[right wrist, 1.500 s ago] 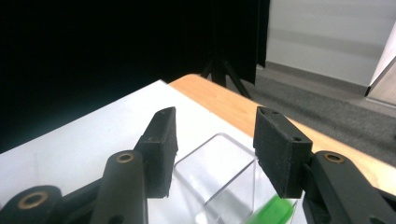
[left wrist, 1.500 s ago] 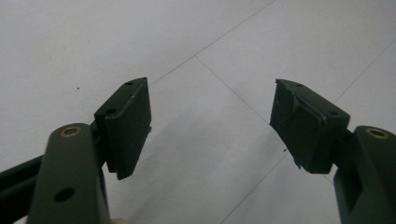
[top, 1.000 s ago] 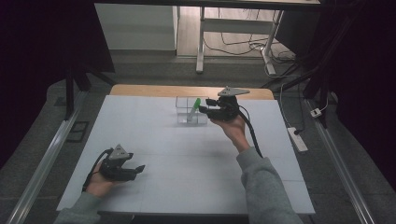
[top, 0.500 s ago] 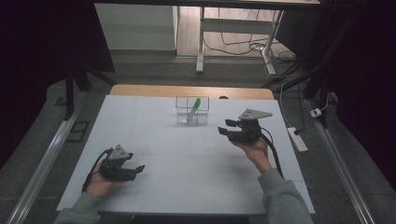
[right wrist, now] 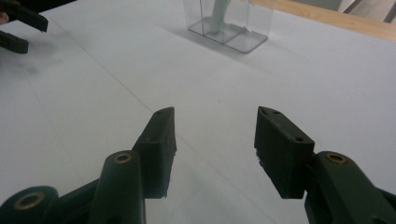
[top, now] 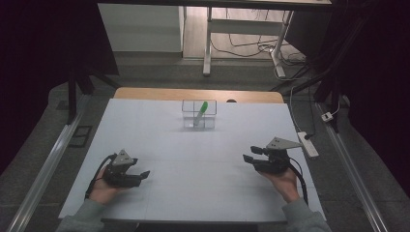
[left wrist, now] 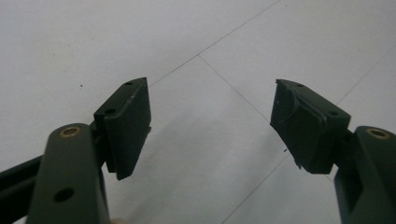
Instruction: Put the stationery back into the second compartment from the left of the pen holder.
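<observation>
A clear plastic box [top: 199, 116] stands near the table's far edge with a green-capped marker [top: 200, 112] leaning upright inside it; the box [right wrist: 229, 23] also shows at the top of the right gripper view. My left gripper [top: 143, 175] rests low at the near left of the white table, open, with nothing between its jaws [left wrist: 210, 126]. My right gripper [top: 248, 155] hovers at the near right, open and empty [right wrist: 215, 140], pointing left and well short of the box.
The white table [top: 203, 159] has a wooden strip [top: 198, 94] along its far edge. A power strip [top: 308, 143] lies off the table's right side. Metal rails run along both sides on the floor.
My right gripper has drawn back from the box toward the near right of the table and now is empty and low. The marker stays in the box. The left gripper has not moved.
</observation>
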Motion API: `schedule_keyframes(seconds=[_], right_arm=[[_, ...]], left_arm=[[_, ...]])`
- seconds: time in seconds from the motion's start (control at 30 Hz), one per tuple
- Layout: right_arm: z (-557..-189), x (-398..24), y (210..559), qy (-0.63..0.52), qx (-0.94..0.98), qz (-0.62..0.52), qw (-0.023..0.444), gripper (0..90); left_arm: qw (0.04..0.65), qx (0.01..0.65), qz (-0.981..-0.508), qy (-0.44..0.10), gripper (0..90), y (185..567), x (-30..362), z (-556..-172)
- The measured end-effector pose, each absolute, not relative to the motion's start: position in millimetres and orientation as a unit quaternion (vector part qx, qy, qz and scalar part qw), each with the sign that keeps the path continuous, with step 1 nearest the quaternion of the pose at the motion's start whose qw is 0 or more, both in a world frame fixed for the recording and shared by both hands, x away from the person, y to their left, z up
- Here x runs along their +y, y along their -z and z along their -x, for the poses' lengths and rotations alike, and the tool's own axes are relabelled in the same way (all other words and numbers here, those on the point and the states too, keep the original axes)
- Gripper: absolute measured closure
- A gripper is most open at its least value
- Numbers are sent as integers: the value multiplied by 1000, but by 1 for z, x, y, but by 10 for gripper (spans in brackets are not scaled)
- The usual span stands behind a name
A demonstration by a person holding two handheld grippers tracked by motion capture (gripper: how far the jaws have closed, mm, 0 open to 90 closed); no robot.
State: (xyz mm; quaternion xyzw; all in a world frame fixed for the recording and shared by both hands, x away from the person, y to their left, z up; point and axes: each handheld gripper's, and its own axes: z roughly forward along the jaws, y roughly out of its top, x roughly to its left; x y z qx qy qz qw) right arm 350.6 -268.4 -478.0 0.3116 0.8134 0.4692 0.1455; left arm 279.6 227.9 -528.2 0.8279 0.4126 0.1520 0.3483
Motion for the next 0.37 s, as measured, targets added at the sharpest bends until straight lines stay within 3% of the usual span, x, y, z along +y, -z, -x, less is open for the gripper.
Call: schedule_keyframes(seconds=[0.37], right_arm=[[-340,-278,487,-463,817,-309,150,459]], left_arm=[[349,413,-827,-155,287,527,228,-279]])
